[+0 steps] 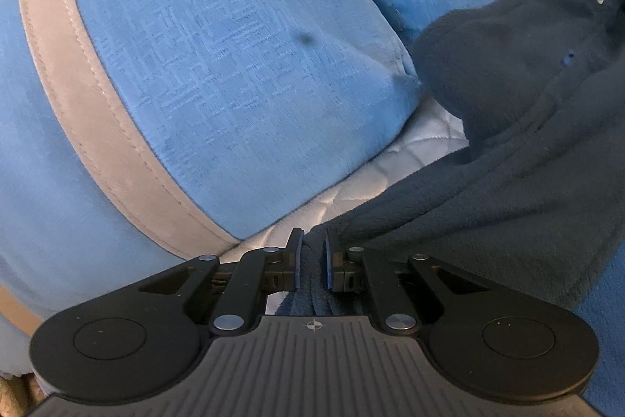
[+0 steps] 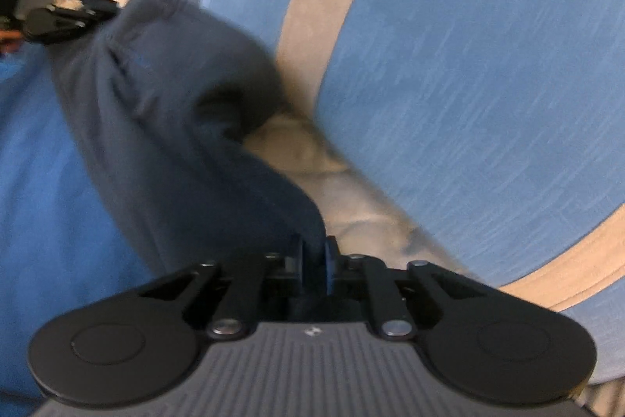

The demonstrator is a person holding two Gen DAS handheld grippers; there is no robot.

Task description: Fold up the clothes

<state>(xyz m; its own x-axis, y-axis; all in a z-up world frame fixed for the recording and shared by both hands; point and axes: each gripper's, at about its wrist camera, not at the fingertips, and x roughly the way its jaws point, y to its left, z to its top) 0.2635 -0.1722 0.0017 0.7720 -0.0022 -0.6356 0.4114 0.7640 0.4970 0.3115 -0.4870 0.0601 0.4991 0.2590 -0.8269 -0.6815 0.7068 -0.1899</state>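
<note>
The left gripper [image 1: 312,262] is clamped on the near edge of a dark navy fleece garment [image 1: 508,127], which lies rumpled on a white quilted mattress [image 1: 422,139] beside a large blue pillow with grey bands [image 1: 218,65]. The right gripper [image 2: 314,260] pinches another edge of the same garment [image 2: 175,112], with the left gripper [image 2: 50,14] visible at the far left.
</note>
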